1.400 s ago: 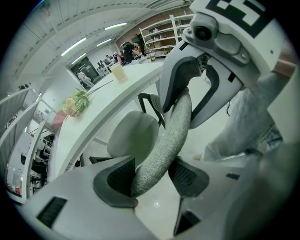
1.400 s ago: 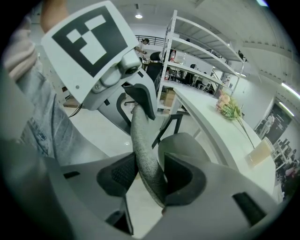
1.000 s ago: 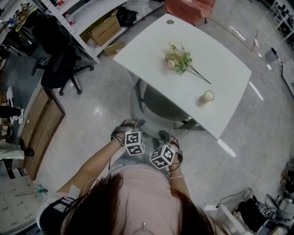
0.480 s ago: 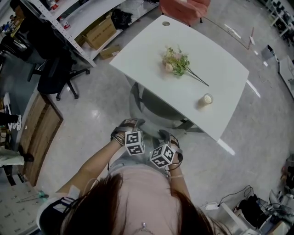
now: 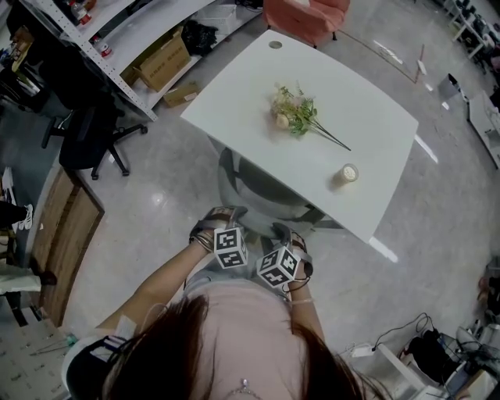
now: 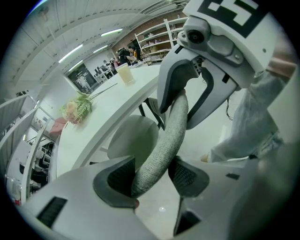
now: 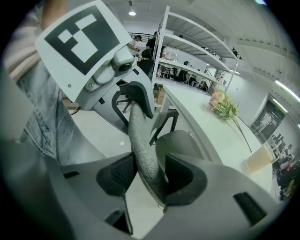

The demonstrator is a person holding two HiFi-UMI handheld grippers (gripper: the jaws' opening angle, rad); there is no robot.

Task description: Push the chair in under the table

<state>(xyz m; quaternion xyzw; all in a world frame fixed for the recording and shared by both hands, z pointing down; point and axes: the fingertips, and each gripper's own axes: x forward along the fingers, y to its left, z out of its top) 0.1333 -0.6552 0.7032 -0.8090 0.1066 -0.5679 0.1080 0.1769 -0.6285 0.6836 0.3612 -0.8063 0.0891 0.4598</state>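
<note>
A grey chair [image 5: 258, 191] stands with its seat partly under the near edge of the white table [image 5: 234, 94]. Its fabric-covered back rim [image 6: 164, 140] runs between my two grippers. In the head view my left gripper [image 5: 221, 220] and right gripper [image 5: 285, 234] sit side by side at the chair back, just in front of my body. In the left gripper view, the left gripper [image 6: 150, 176] is shut on the rim. The right gripper [image 7: 147, 176] is shut on the same rim [image 7: 140, 145] a little further along. The chair's legs are hidden.
On the table lie a flower bunch [image 5: 293, 109] and a small cup [image 5: 348, 173]. A black office chair [image 5: 90, 133], shelving with a cardboard box [image 5: 164, 58] and a wooden cabinet [image 5: 66, 234] stand to the left. Cables [image 5: 437, 359] lie at lower right, and a pink chair [image 5: 305, 16] stands beyond the table.
Both grippers stay shut on the chair back in the same spot in view. The table and the room have slid slightly to the left in the head view.
</note>
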